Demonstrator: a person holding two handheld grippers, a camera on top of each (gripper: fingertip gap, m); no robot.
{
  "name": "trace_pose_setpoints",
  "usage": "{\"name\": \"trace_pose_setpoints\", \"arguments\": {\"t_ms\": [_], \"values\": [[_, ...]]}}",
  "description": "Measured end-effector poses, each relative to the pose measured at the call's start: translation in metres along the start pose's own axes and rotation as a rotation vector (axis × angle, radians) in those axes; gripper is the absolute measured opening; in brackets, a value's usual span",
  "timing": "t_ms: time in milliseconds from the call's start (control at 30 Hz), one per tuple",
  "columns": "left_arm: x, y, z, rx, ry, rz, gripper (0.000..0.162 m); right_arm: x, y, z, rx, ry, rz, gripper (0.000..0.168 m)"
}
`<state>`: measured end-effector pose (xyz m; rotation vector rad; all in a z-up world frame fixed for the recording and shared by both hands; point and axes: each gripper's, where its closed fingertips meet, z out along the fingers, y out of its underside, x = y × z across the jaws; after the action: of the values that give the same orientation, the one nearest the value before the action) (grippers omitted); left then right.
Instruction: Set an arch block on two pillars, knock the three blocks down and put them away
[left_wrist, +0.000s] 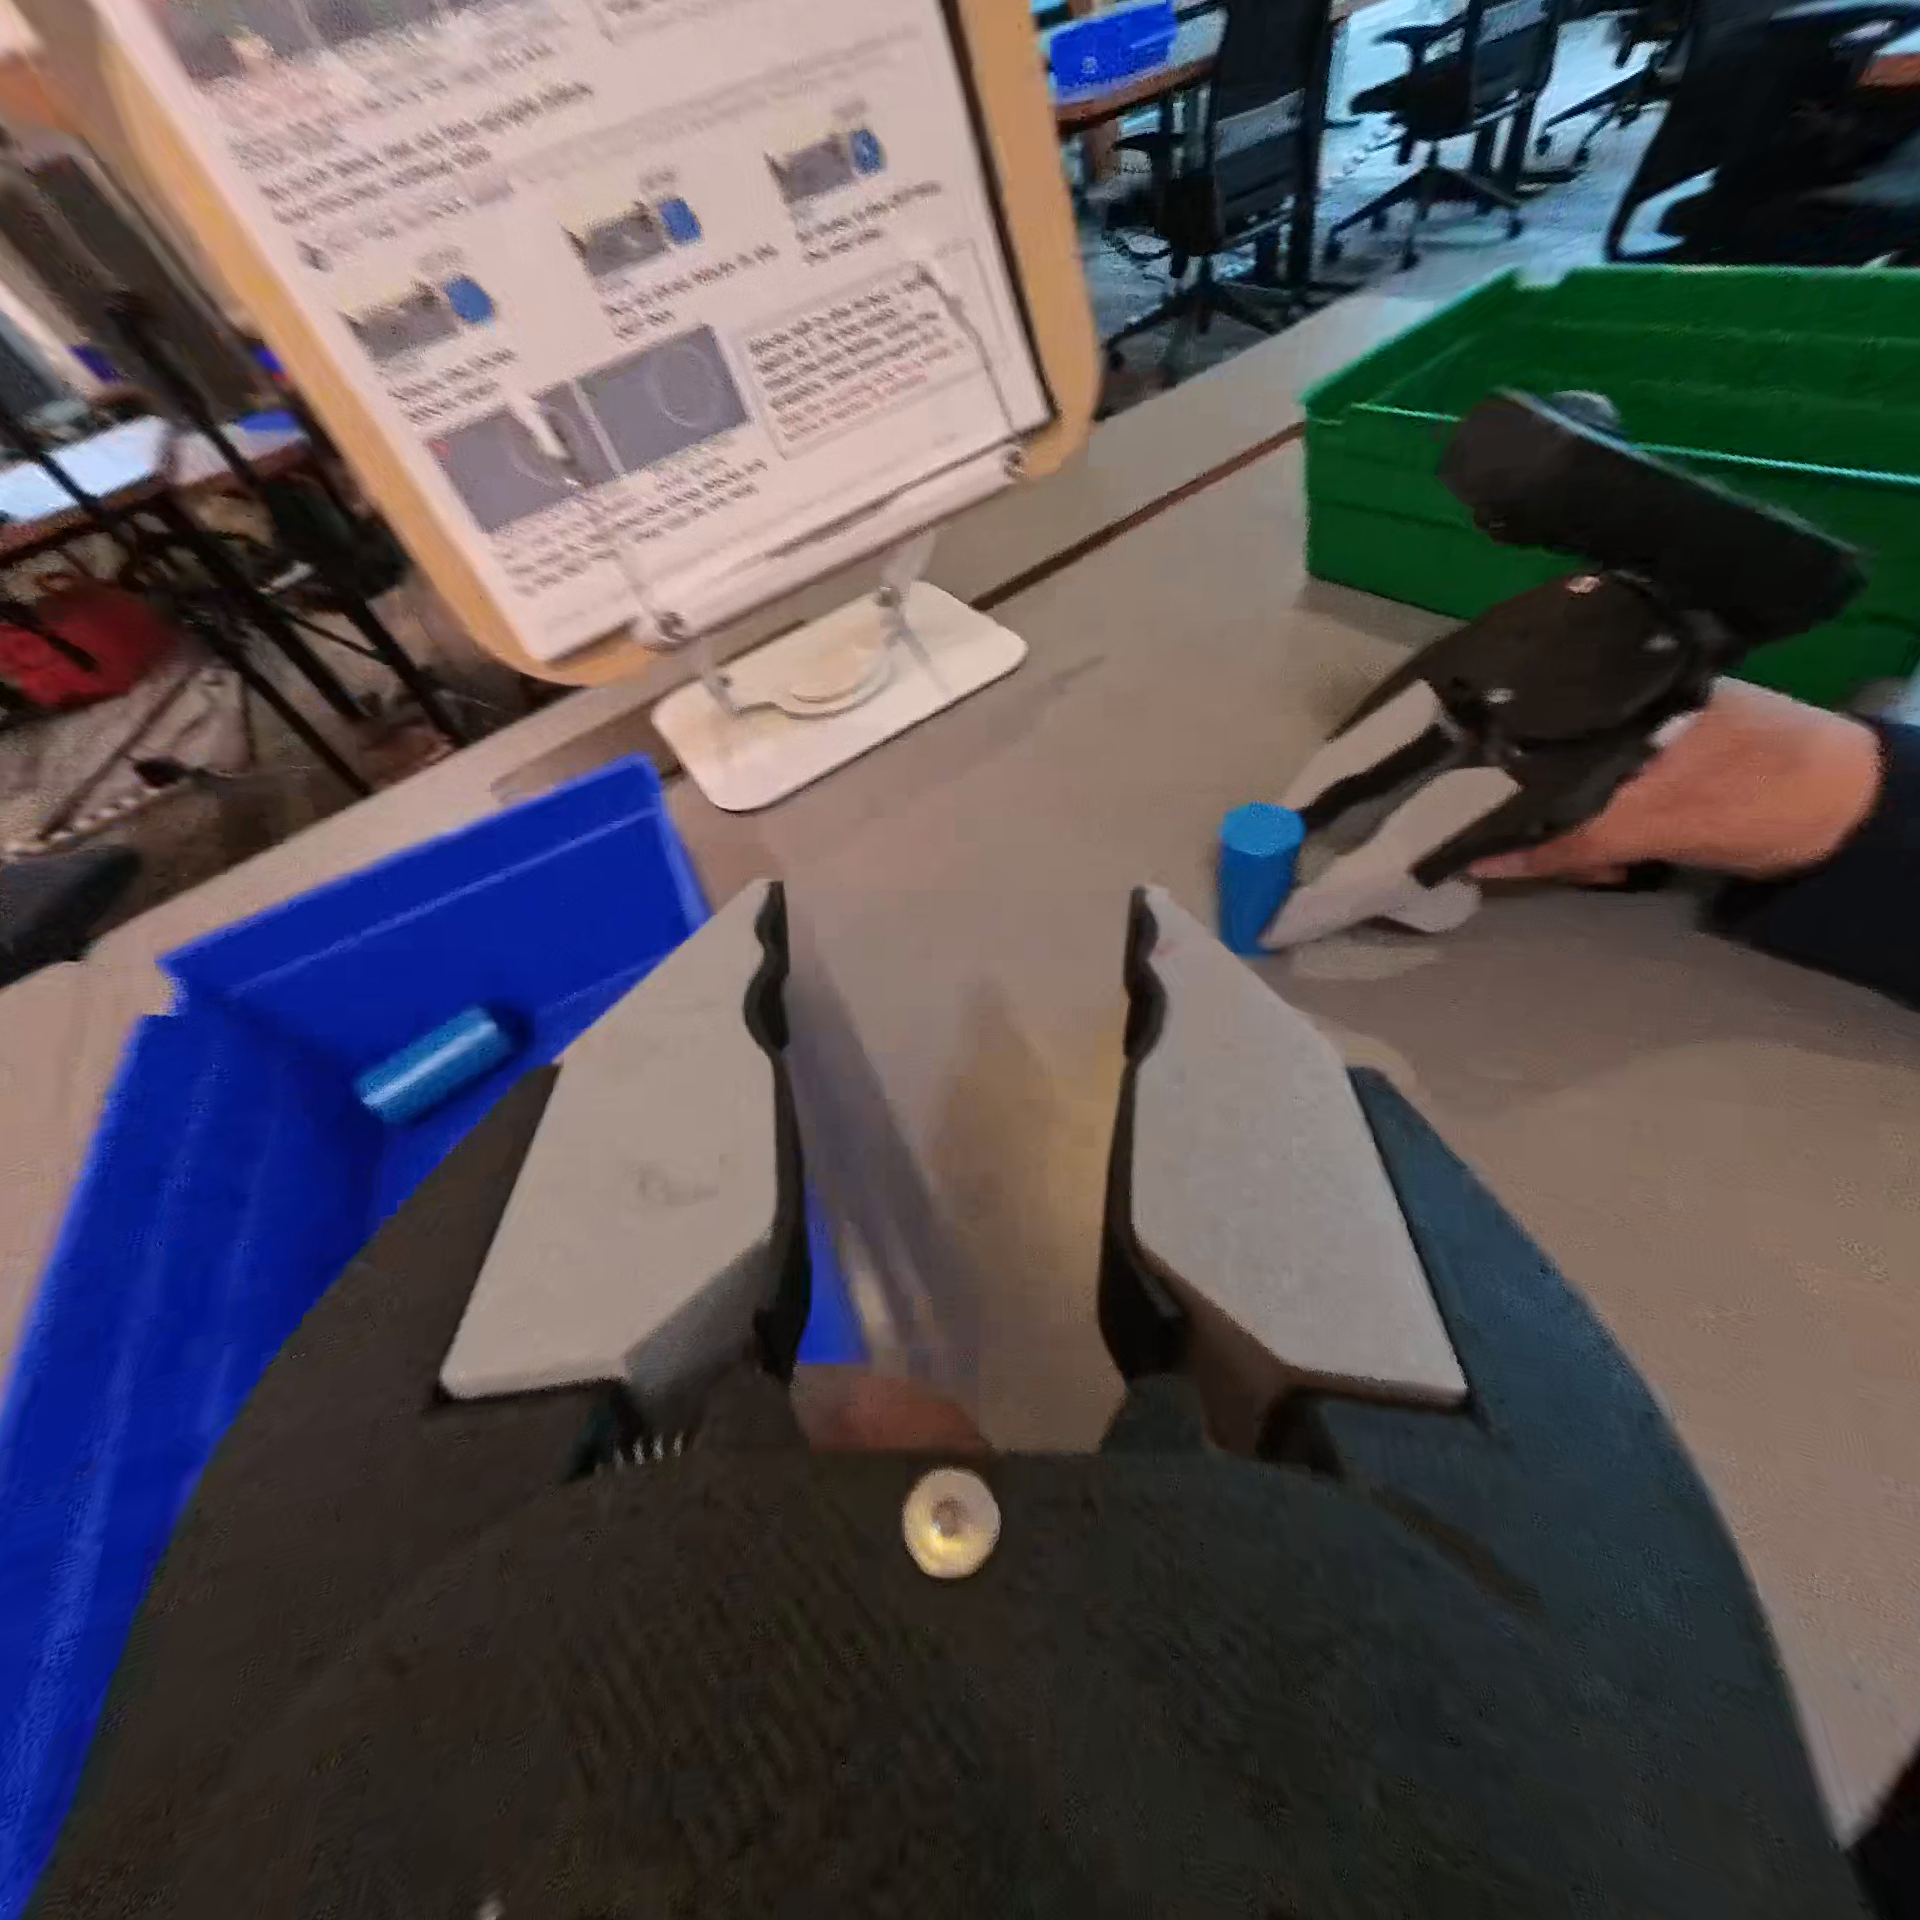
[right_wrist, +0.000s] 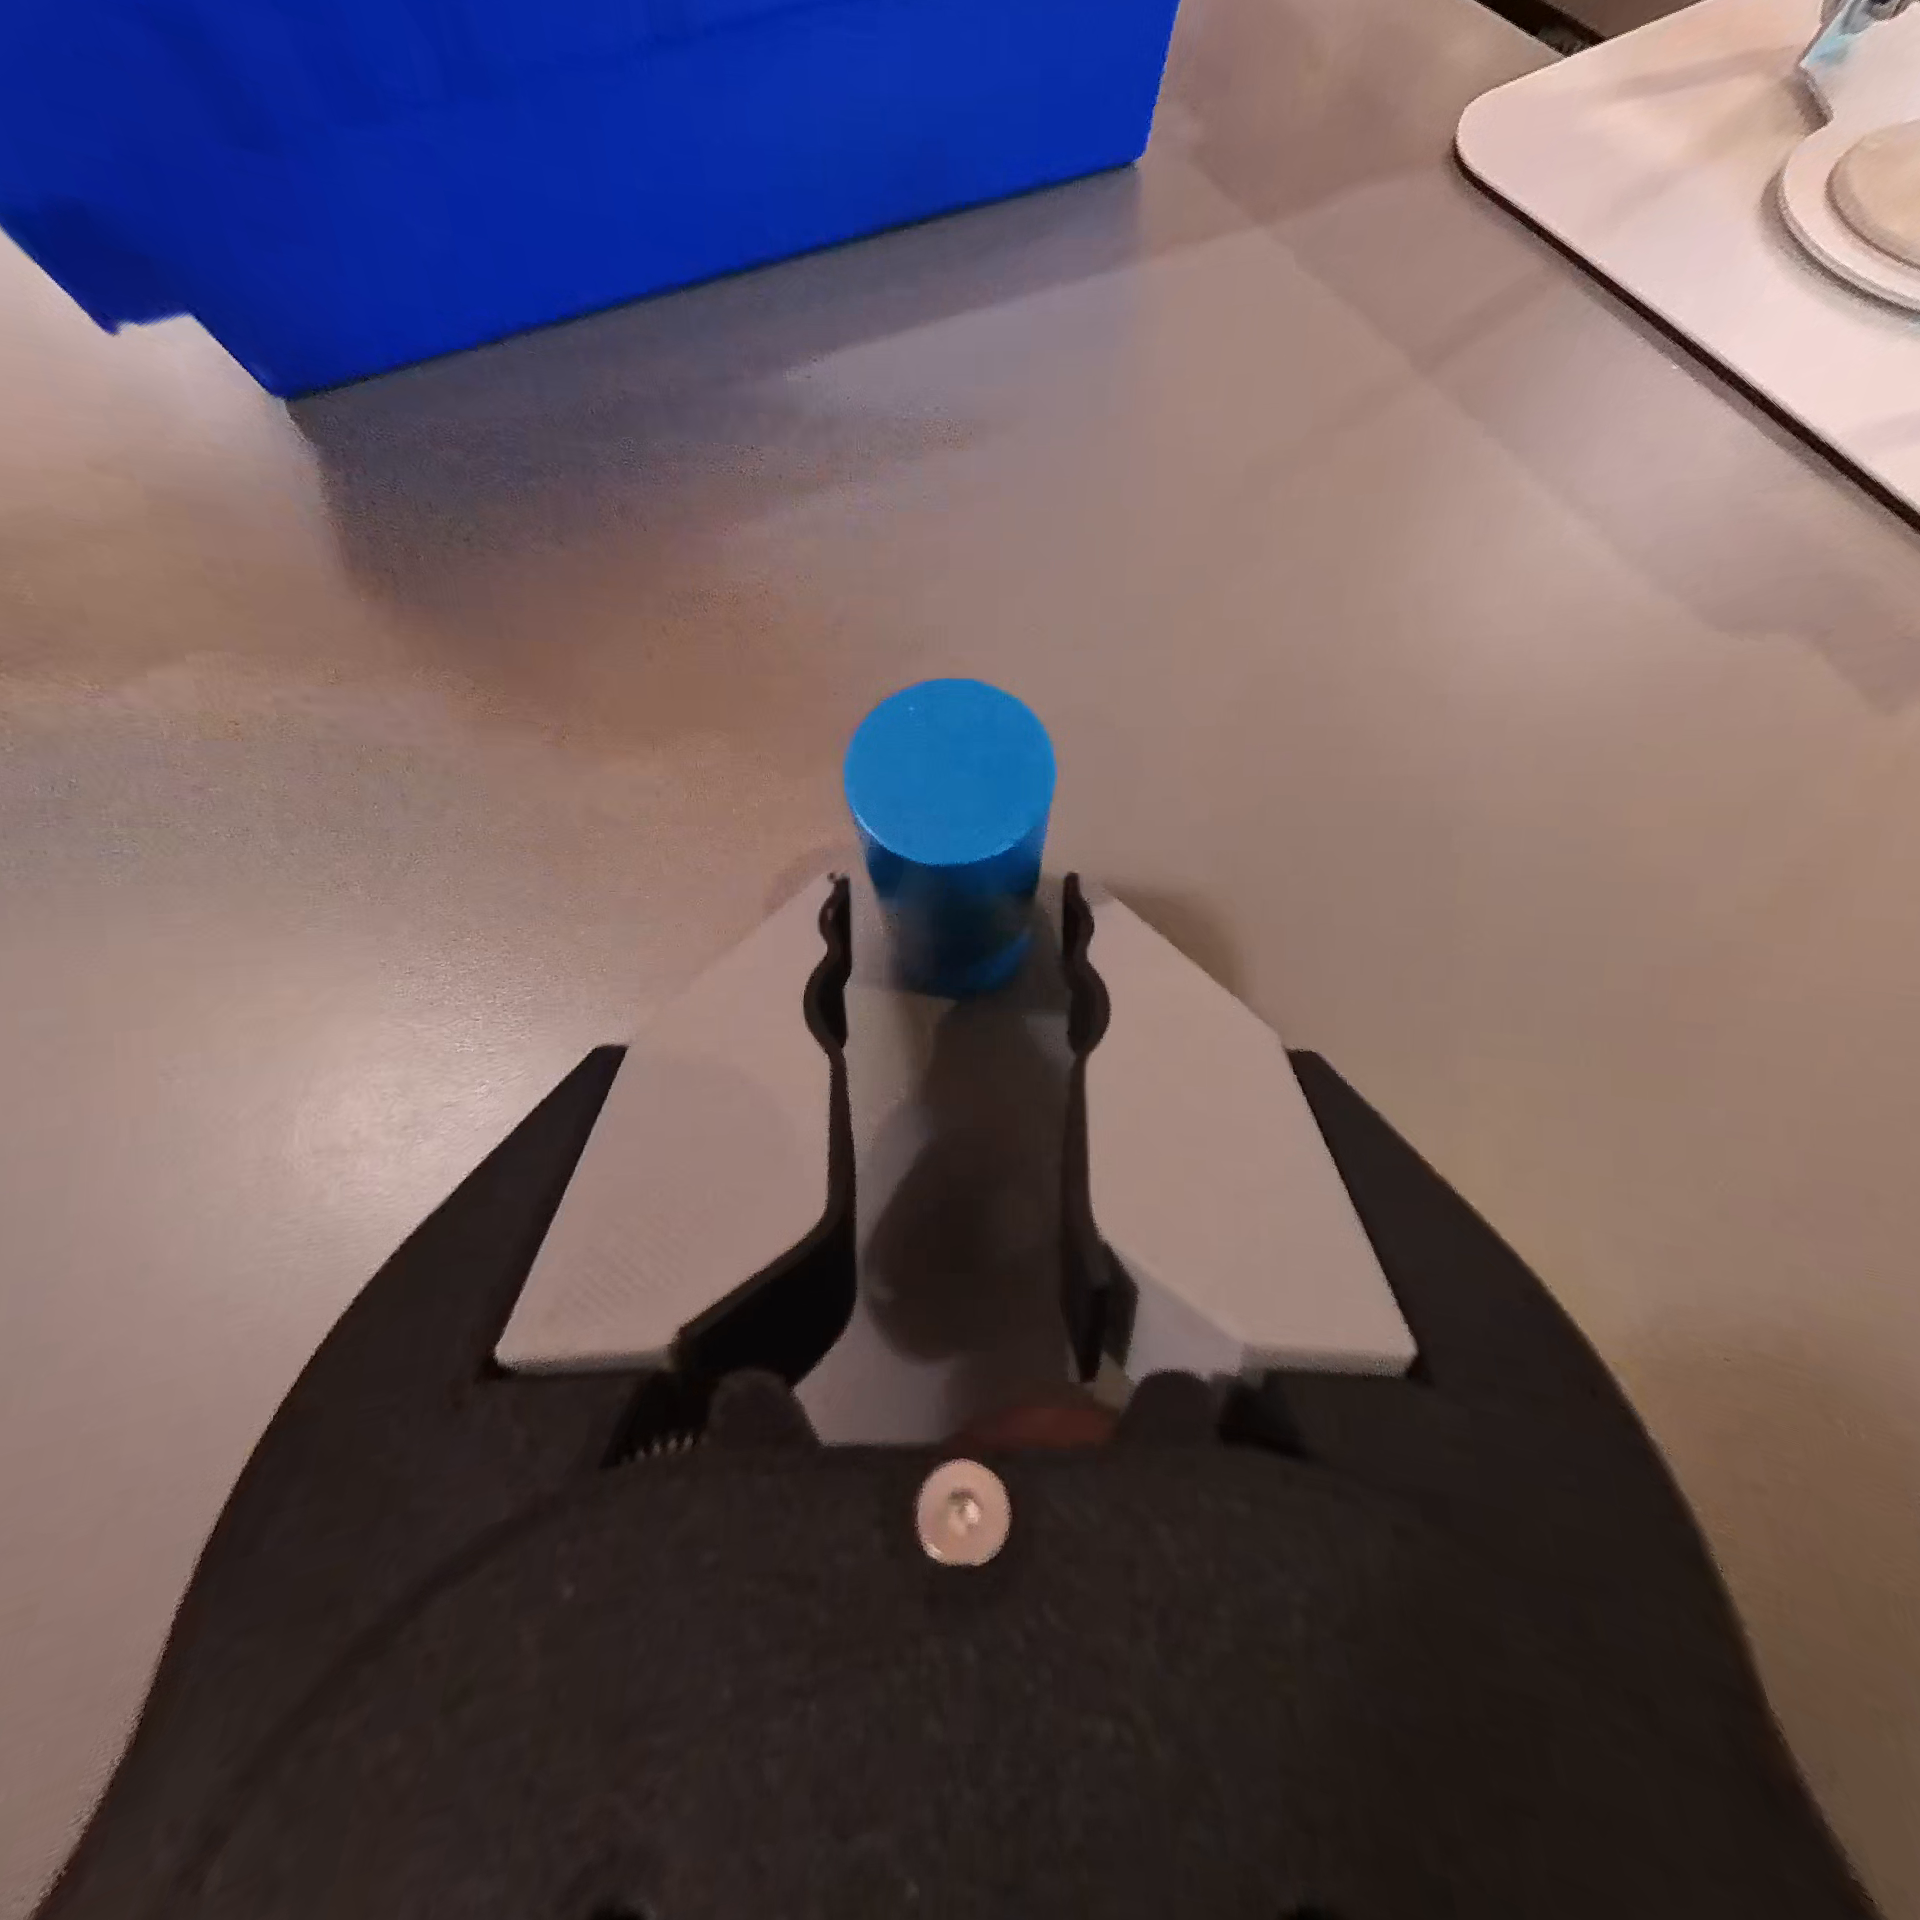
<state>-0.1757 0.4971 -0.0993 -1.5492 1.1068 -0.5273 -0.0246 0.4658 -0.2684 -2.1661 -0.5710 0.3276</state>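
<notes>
A blue cylinder pillar (right_wrist: 951, 810) stands upright on the grey table (right_wrist: 1351, 727). My right gripper (right_wrist: 951, 883) has a fingertip on each side of its lower part, with a thin gap on both sides, so it is open. The left wrist view shows the same pillar (left_wrist: 1257, 873) with the right gripper (left_wrist: 1294, 920) low on the table beside it. A second blue cylinder (left_wrist: 436, 1065) lies on its side in the blue bin (left_wrist: 468, 914). My left gripper (left_wrist: 956, 904) is open and empty, above the bin's right edge. No arch block is in view.
A green crate (left_wrist: 1662, 364) stands at the back right. A tilted sign board (left_wrist: 623, 312) on a white base (left_wrist: 852, 686) stands behind the blue bin (right_wrist: 623, 156); the base also shows in the right wrist view (right_wrist: 1662, 208). A hand (left_wrist: 1745, 790) holds the right gripper. Office chairs stand beyond the table. Tip to tip, the grippers are about 20 cm apart.
</notes>
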Motion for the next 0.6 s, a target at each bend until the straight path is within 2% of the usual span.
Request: {"name": "trace_pose_setpoints", "arguments": {"t_ms": [100,133,200,267,367,467,600], "values": [[-0.087,-0.005,0.008,-0.074,-0.116,0.105,0.050,-0.001,-0.006,-0.006,0.040,0.000,-0.005,0.041],[-0.111,0.003,0.019,-0.140,-0.109,0.119,0.048,-0.001,-0.010,-0.009,0.061,0.001,-0.003,0.042],[-0.145,0.029,0.046,-0.288,-0.035,0.107,0.054,-0.001,-0.017,-0.016,0.110,-0.010,0.009,0.043],[-0.162,0.060,0.073,-0.430,0.080,0.106,0.054,-0.004,-0.023,-0.021,0.150,-0.044,0.018,0.044],[-0.177,0.104,0.108,-0.616,0.200,0.214,0.057,-0.005,-0.022,-0.022,0.152,-0.053,0.001,0.046],[-0.196,0.137,0.135,-0.762,0.233,0.359,0.058,-0.007,-0.021,-0.022,0.156,-0.065,-0.012,0.048],[-0.208,0.171,0.151,-0.931,0.317,0.465,0.058,-0.012,-0.025,-0.025,0.188,-0.126,0.026,0.048]]}}
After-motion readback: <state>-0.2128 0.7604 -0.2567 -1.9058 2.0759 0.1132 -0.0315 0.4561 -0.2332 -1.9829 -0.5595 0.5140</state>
